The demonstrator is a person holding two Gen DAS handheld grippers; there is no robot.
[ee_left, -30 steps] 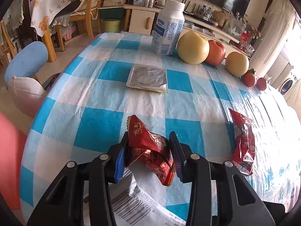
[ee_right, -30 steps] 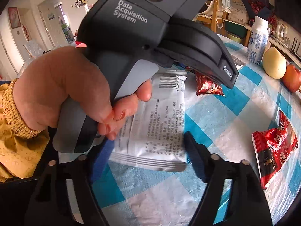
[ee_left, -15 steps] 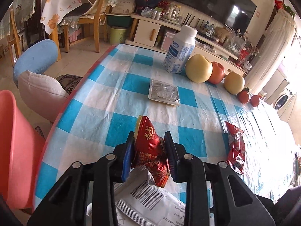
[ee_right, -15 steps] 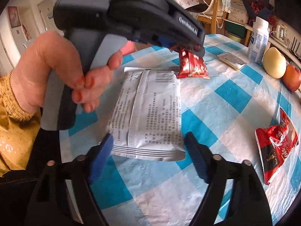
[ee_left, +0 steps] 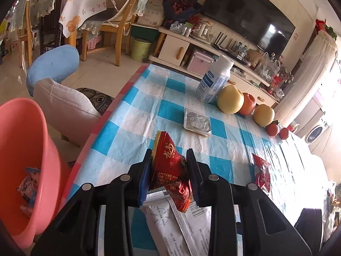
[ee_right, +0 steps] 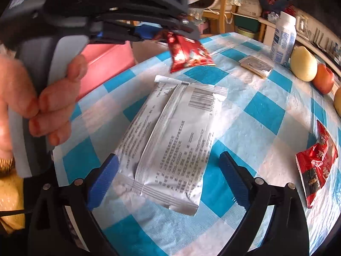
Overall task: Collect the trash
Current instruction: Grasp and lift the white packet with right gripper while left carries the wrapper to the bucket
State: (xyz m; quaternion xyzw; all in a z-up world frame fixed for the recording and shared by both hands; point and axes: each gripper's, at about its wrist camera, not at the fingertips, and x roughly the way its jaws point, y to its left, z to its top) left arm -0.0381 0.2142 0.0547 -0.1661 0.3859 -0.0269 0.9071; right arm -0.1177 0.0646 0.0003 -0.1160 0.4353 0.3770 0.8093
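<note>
bottle [ee_left: 214, 80] behind foil tray [ee_left: 197, 122] on table [ee_left: 136, 115] | basin [ee_left: 23, 149] left, beside table edge

The blue-and-white checked tablecloth [ee_left: 136, 115] lies bare across the frame's middle, left of the flat foil tray [ee_left: 197, 122]; along the upper right a white plastic bottle [ee_left: 214, 79], yellow and red fruit [ee_left: 231, 99] form a barrier; the pink plastic basin [ee_left: 23, 149] gapes at lower left, beside the table's edge; a crumpled red wrapper [ee_right: 317, 162] occupies the right.
</note>
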